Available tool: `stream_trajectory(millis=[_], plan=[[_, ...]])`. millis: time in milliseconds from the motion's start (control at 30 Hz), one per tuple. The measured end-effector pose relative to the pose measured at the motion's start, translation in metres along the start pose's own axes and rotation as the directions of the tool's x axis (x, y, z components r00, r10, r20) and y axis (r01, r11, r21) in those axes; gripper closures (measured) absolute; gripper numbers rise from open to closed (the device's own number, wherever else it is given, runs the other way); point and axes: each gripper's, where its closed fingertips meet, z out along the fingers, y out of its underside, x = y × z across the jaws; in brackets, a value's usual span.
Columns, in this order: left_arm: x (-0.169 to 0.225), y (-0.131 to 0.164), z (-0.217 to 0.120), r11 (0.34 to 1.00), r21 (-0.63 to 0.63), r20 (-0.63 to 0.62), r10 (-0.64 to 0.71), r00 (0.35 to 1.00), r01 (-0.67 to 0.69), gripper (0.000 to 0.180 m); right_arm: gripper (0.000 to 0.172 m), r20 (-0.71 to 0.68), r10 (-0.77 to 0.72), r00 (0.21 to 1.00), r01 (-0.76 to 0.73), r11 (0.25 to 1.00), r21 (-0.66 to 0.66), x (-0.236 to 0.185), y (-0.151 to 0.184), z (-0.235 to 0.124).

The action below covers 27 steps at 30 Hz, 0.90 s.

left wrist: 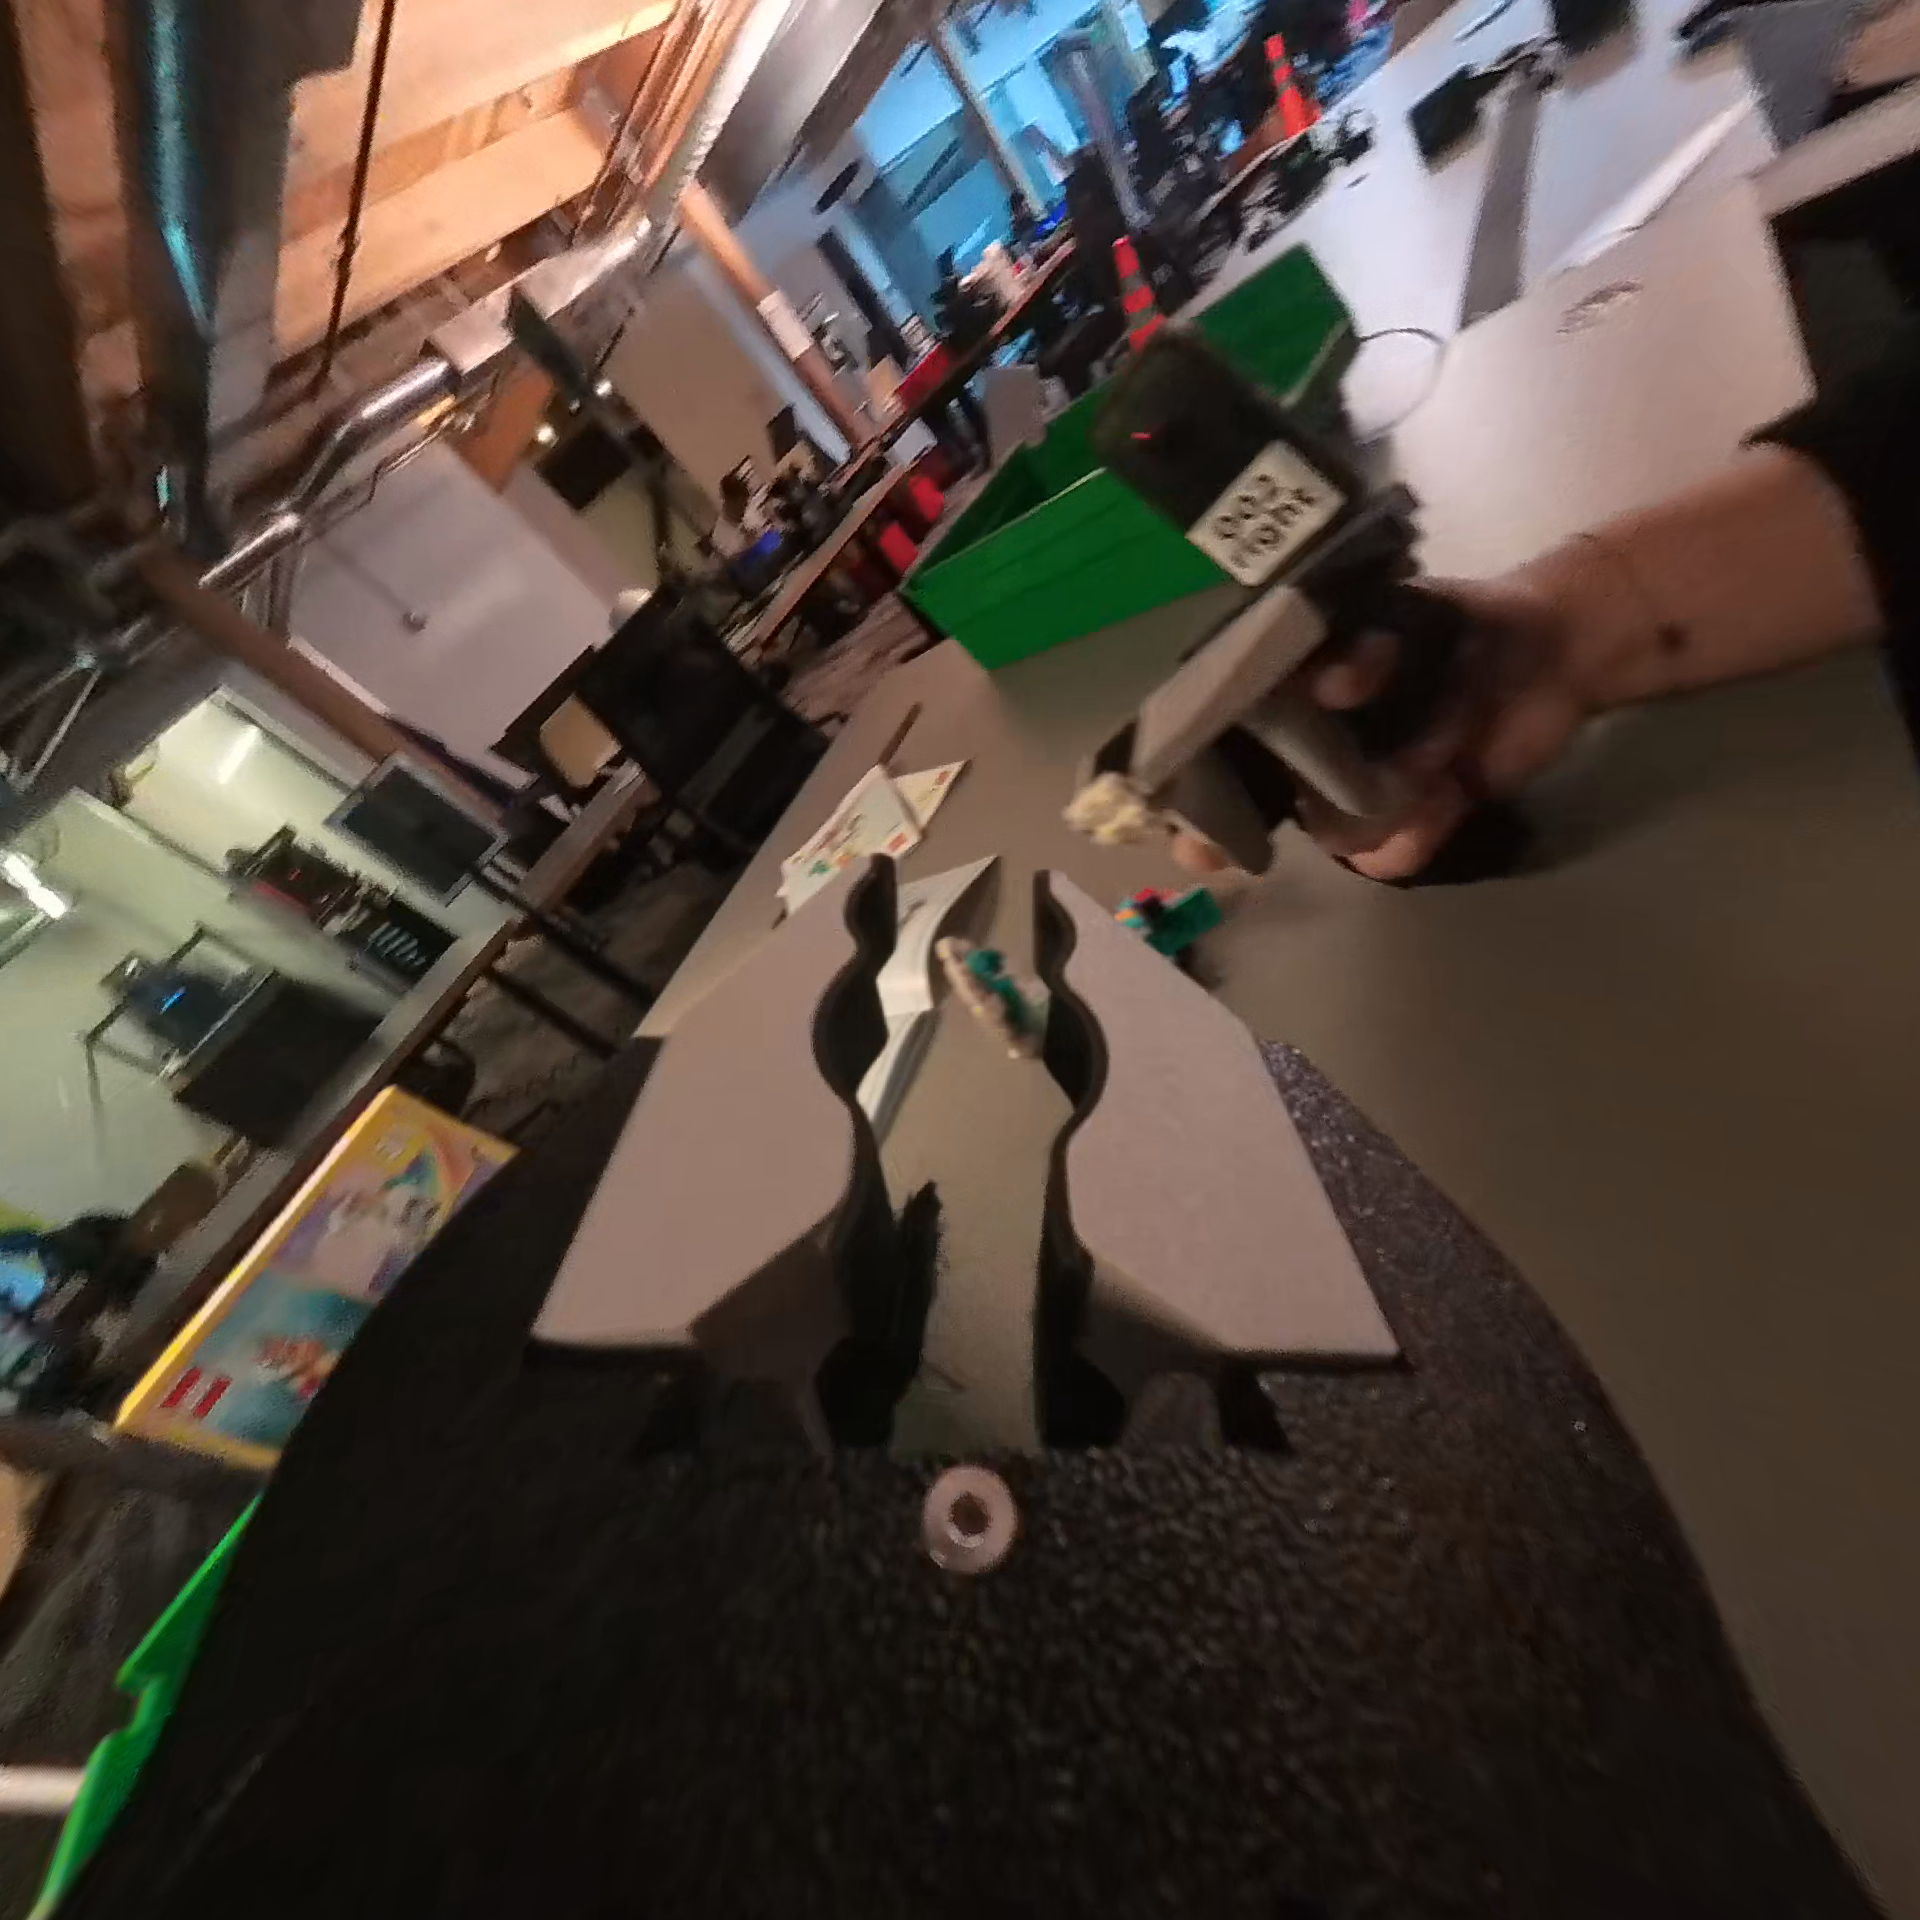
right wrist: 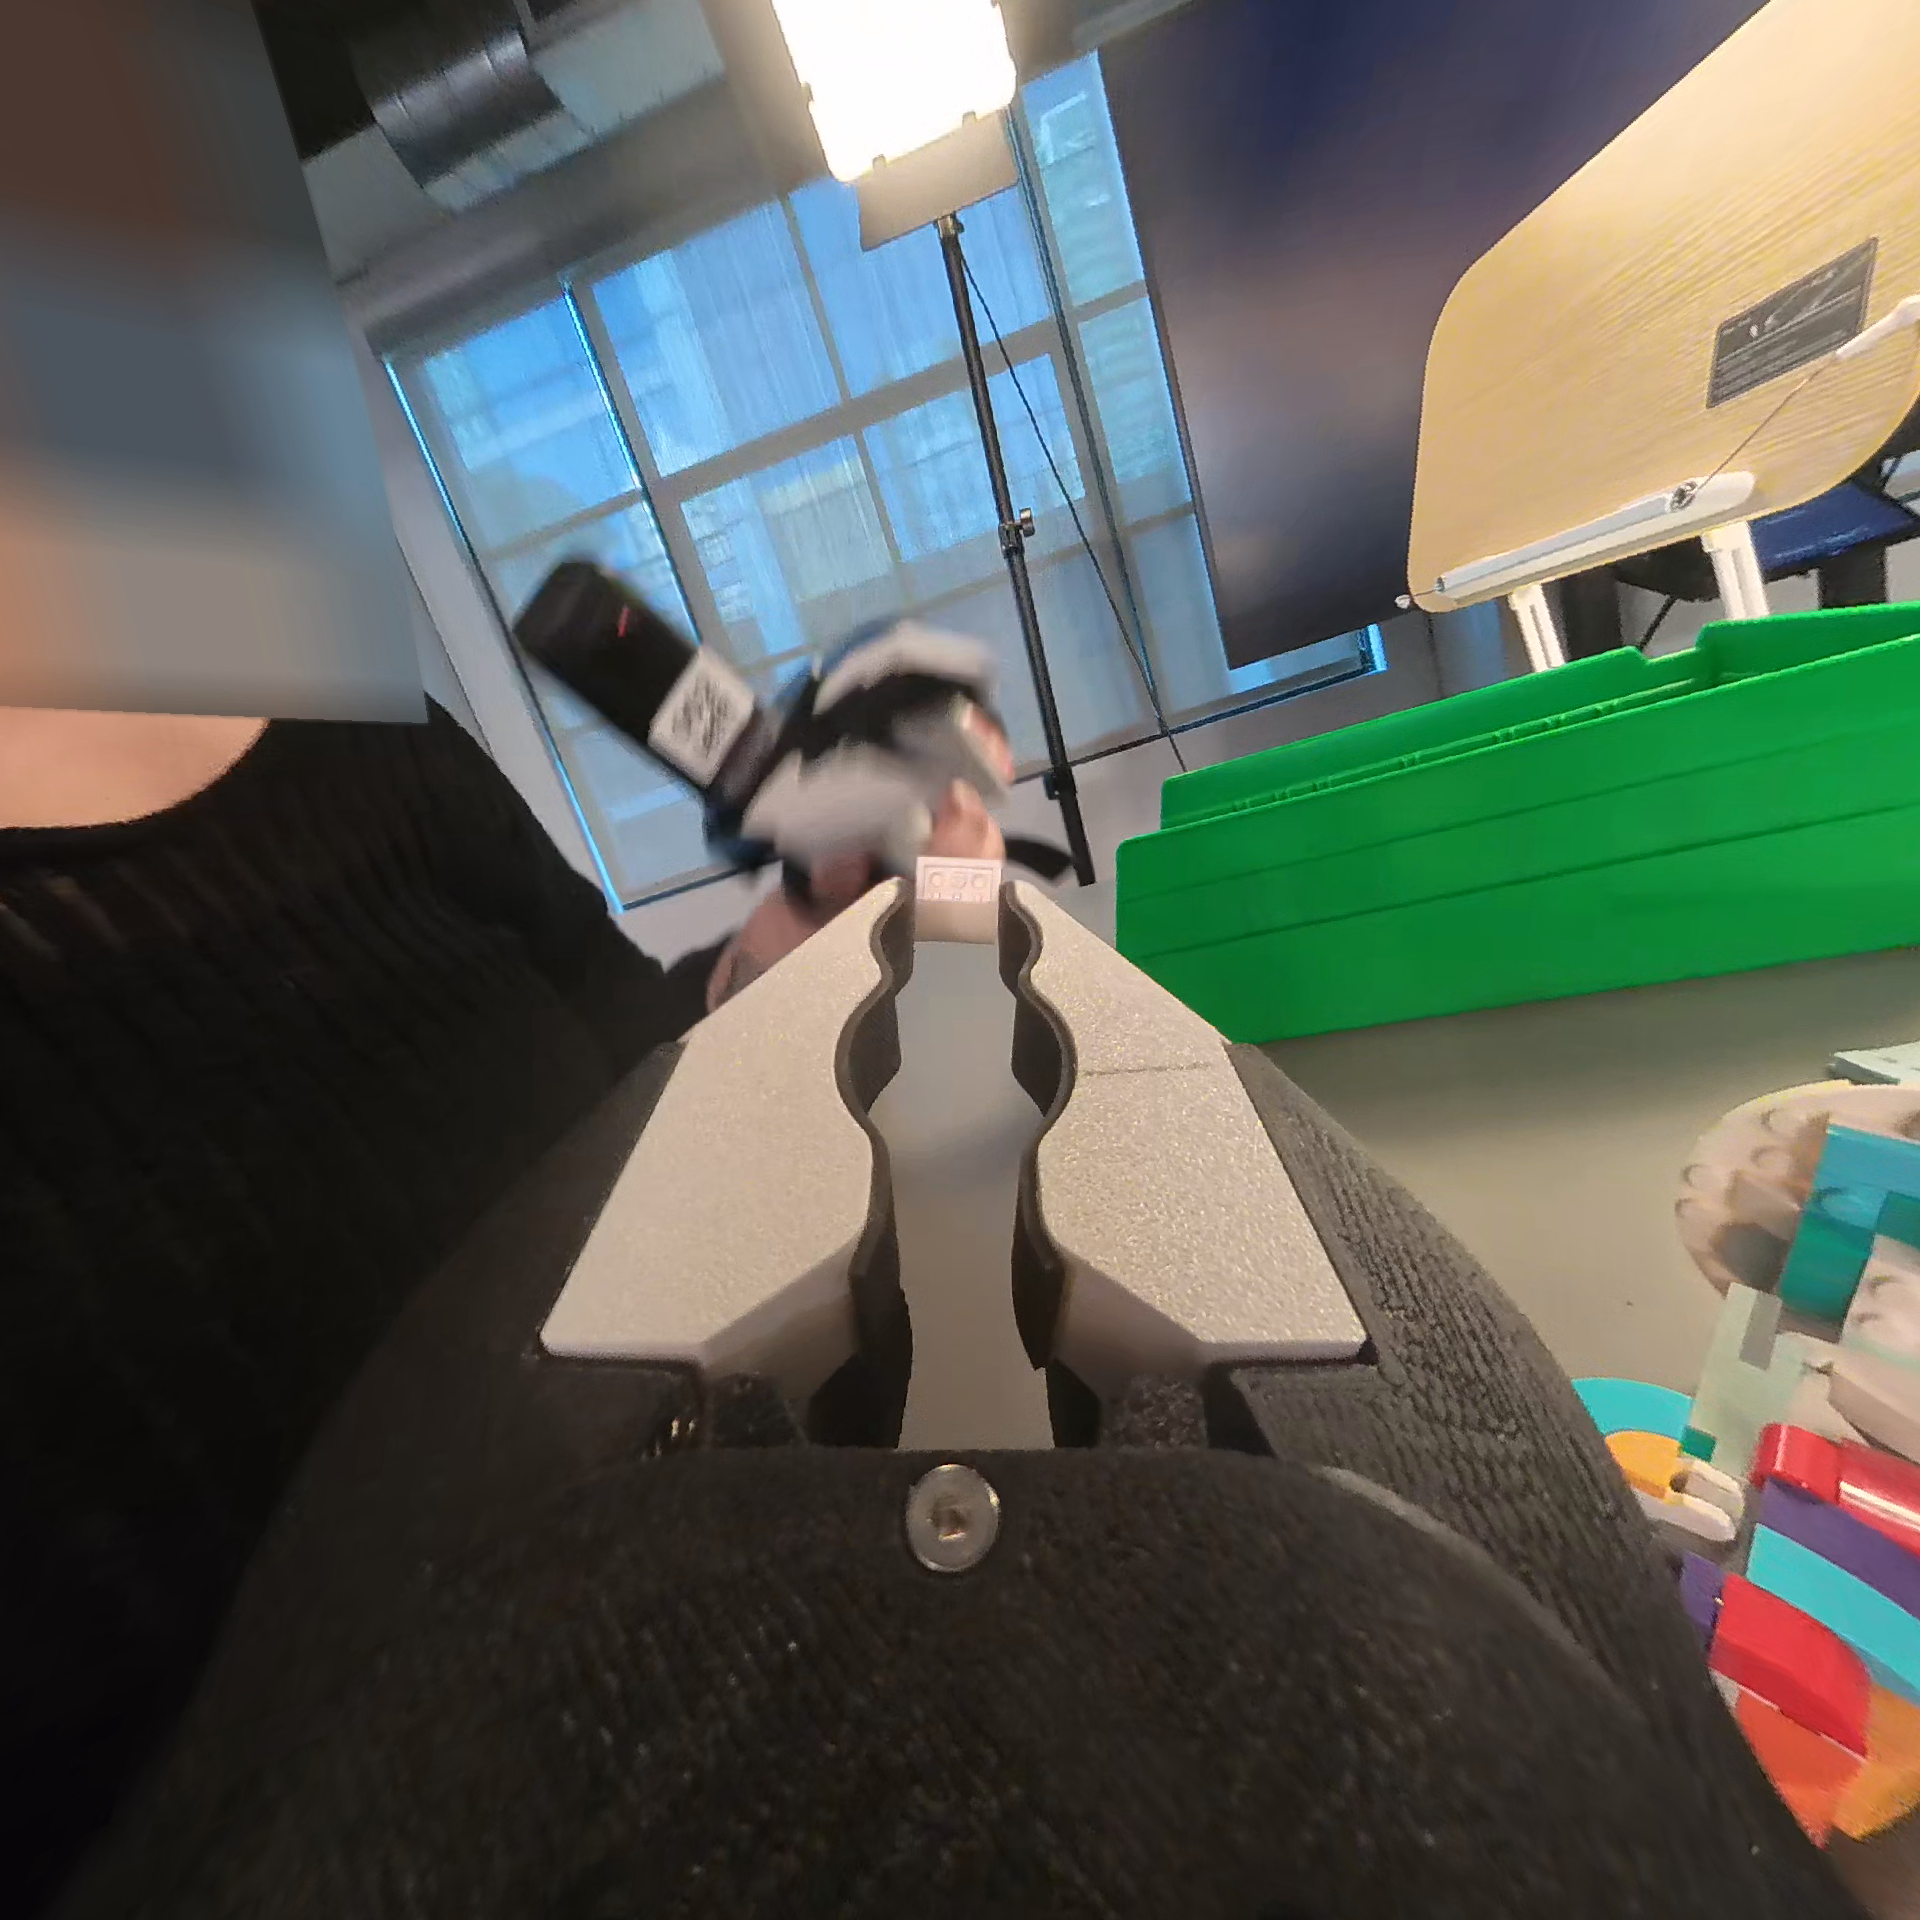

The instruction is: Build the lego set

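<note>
the right hand-held gripper [right wrist: 958, 904] held a small white brick [right wrist: 957, 902] at its very tips, with both pads against the brick's sides and the jaws narrow. it was raised above the counter [right wrist: 1507, 1101], in front of the person's black top [right wrist: 260, 1039]. in the left wrist view the same hand-held gripper appeared far right, with a pale piece at its tips [left wrist: 1107, 814].

the left hand-held gripper [left wrist: 966, 914] stood partly open with nothing pressed between its pads. a small teal and grey brick assembly [left wrist: 992, 987] lay on the counter in line with the gap, beside the right finger [left wrist: 1143, 1039]; contact could not be told, as the view was blurred. an open booklet [left wrist: 914, 977] lay just left of it, a second leaflet [left wrist: 862, 831] farther off, and another teal brick cluster [left wrist: 1169, 914] to the right. a green bin [left wrist: 1081, 520] stood at the far side, and a yellow box [left wrist: 312, 1268] lay near left.

judged step: one brick was in hand and the assembly was free on the counter. any joining would call for the left hand-held gripper to steady the assembly and for the brick's studs to be aligned squarely. a large multicoloured build [right wrist: 1808, 1455] stood near right.
</note>
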Motion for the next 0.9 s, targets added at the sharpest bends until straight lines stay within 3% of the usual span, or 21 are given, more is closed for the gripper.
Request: stream_trajectory(millis=[133,300,500,667,900], plan=[[0.026,-0.006,0.007,0.996,0.092,-0.067,0.026,0.997,-0.02,0.142,0.158,0.01,0.005,1.0,-0.004,1.0,-0.027,-0.001,0.004,0.001],[0.04,0.008,0.017,0.964,0.057,-0.071,0.263,0.962,-0.26,0.137,0.158,0.082,0.077,0.994,-0.07,0.993,-0.091,-0.011,0.015,0.005],[0.045,0.011,0.021,0.942,0.064,-0.038,0.332,0.942,-0.33,0.166,0.158,0.098,0.102,0.99,-0.09,0.989,-0.119,-0.013,0.02,0.007],[0.026,0.016,0.023,0.98,0.004,0.013,0.201,0.98,-0.201,0.167,0.152,0.01,0.068,0.998,-0.067,0.998,-0.017,0.001,0.005,0.003],[-0.061,0.014,-0.021,0.997,-0.026,0.301,0.072,0.951,-0.067,0.167,0.151,-0.089,0.016,0.996,-0.004,0.992,0.129,0.013,-0.024,-0.014]])
